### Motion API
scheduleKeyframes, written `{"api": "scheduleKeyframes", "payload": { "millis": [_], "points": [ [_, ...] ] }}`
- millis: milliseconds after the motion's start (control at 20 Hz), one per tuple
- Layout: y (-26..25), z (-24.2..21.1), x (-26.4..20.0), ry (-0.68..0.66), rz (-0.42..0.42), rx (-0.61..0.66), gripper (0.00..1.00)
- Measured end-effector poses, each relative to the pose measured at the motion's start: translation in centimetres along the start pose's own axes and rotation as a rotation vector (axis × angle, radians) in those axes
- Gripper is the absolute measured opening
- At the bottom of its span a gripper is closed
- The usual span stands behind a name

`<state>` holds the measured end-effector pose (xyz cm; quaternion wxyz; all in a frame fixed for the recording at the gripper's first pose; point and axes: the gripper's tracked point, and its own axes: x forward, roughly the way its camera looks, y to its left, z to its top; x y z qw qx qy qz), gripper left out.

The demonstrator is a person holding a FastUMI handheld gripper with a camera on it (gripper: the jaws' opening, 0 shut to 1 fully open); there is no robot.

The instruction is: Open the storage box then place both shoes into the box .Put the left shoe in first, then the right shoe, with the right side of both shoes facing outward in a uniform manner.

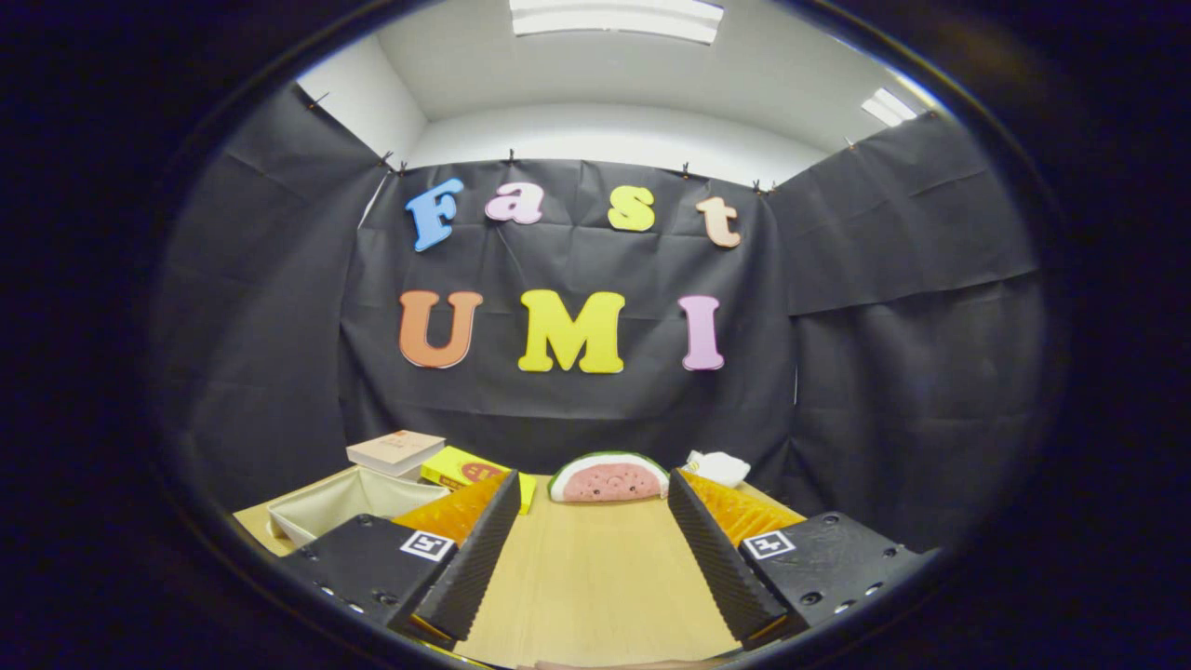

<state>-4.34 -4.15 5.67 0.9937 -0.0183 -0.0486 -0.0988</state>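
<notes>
The gripper [590,549] has two long fingers [476,558] whose inner faces are black ribbed pads, with orange ridged plastic along their outer sides. Each finger grows from a chunky matte-black block [368,563] with rounded corners, dotted with small round screw holes along its near edge. On top of each block, at the corner nearest the finger, sits a square white fiducial marker [427,545] with a black pattern. The fingers stand wide apart, bare wood between them, touching nothing.
</notes>
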Motion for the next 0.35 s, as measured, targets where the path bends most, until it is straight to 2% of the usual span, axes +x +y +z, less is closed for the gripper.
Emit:
{"api": "scheduleKeyframes", "payload": {
  "millis": [350],
  "points": [
    [-2.2, -1.6, 1.0, 0.011, -0.012, 0.006, 0.97]
  ]
}}
